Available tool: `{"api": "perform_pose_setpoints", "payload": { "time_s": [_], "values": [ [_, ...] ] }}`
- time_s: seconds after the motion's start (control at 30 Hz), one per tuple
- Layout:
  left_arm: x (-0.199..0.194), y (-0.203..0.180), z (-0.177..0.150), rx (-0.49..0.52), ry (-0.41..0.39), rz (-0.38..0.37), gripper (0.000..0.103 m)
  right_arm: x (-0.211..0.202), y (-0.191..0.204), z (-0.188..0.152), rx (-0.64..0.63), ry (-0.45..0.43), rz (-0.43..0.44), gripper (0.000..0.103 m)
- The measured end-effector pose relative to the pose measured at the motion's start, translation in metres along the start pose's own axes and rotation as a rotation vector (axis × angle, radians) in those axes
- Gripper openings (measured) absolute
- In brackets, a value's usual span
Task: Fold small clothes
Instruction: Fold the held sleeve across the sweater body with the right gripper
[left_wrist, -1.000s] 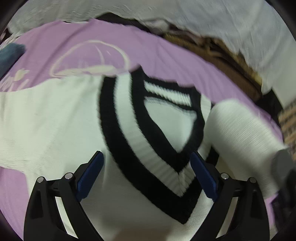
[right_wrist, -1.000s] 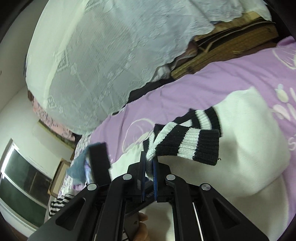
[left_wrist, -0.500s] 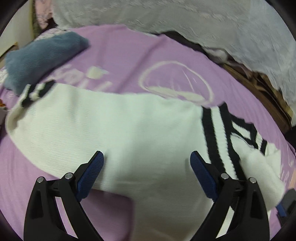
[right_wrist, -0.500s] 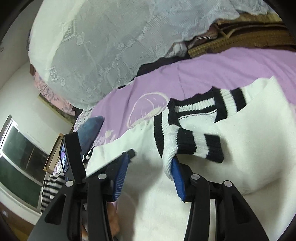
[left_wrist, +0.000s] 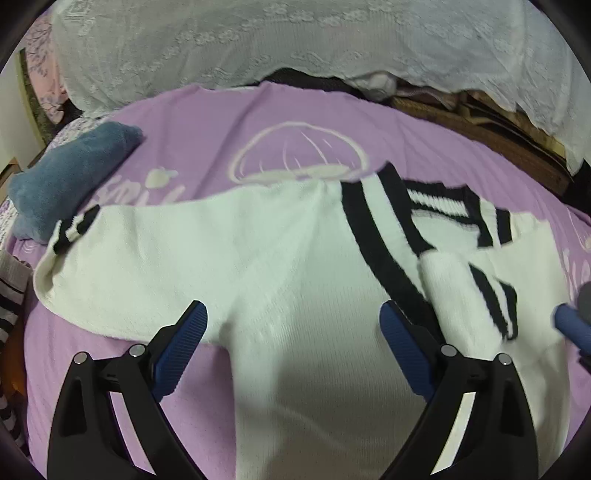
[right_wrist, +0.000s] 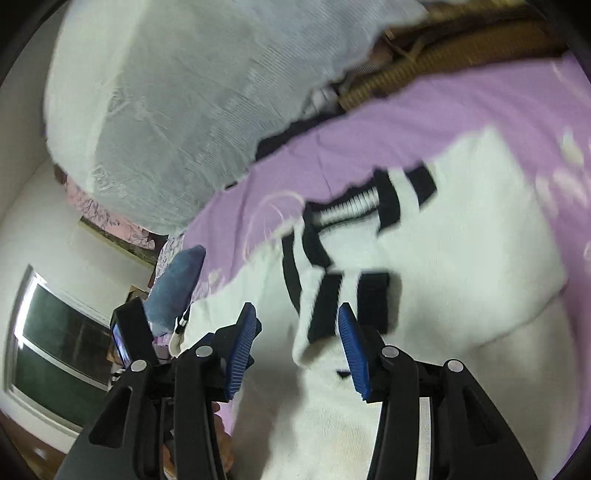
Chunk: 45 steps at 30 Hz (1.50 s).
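A white knit sweater (left_wrist: 258, 258) with a black-striped V-neck (left_wrist: 384, 229) lies flat on a purple blanket (left_wrist: 221, 122). Its left sleeve stretches out to the left, ending in a striped cuff (left_wrist: 74, 225). Its right sleeve is folded across the chest, its striped cuff (left_wrist: 491, 295) lying by the neckline. My left gripper (left_wrist: 291, 328) is open and empty above the left chest. My right gripper (right_wrist: 297, 332) is open just above the folded cuff (right_wrist: 343, 306); the cuff lies loose between the jaws.
A blue-grey folded cloth (left_wrist: 70, 170) lies at the blanket's left edge. A white lace cover (left_wrist: 295, 44) hangs behind the blanket, with a woven mat (left_wrist: 480, 125) at the back right. Striped clothing (left_wrist: 11, 295) sits at the far left. A window (right_wrist: 48, 339) is at the left.
My right gripper opened and let go of the striped cuff, which now lies on the chest. My left gripper swung left from the neckline toward the left sleeve.
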<state>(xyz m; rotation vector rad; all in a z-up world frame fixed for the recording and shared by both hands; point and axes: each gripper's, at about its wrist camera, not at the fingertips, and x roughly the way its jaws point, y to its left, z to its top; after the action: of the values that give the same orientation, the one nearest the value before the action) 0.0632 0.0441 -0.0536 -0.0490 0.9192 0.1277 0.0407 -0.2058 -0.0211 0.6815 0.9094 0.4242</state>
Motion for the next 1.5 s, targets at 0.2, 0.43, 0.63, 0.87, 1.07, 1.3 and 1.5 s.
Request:
{"api": "perform_pose_setpoints", "payload": {
  "time_s": [0.2,0.43,0.63,0.87,1.07,1.3,1.5],
  "values": [
    [0.006,0.016,0.001,-0.046,0.029,0.004,0.092,0.028,-0.013,-0.013,0.114,0.088,-0.001,0.05],
    [0.001,0.051,0.007,-0.127,0.02,0.017,0.092,0.086,0.032,0.002,0.026,0.011,-0.074,0.02],
    [-0.01,0.118,0.016,-0.312,-0.019,0.022,0.092,0.134,0.103,-0.031,-0.273,0.158,-0.073,0.061],
    [-0.011,0.108,0.017,-0.279,-0.007,-0.034,0.092,0.059,0.067,-0.015,-0.261,0.047,-0.055,0.061],
    [-0.016,0.04,0.011,-0.077,-0.028,-0.06,0.092,0.01,-0.012,0.04,-0.102,-0.087,-0.2,0.044],
    [0.034,0.007,-0.003,0.034,0.092,0.005,0.097,0.009,-0.097,0.051,0.052,-0.108,-0.34,0.014],
    [0.027,0.01,-0.001,0.01,0.061,-0.011,0.098,-0.001,-0.097,0.046,0.07,-0.169,-0.316,0.006]
  ]
}}
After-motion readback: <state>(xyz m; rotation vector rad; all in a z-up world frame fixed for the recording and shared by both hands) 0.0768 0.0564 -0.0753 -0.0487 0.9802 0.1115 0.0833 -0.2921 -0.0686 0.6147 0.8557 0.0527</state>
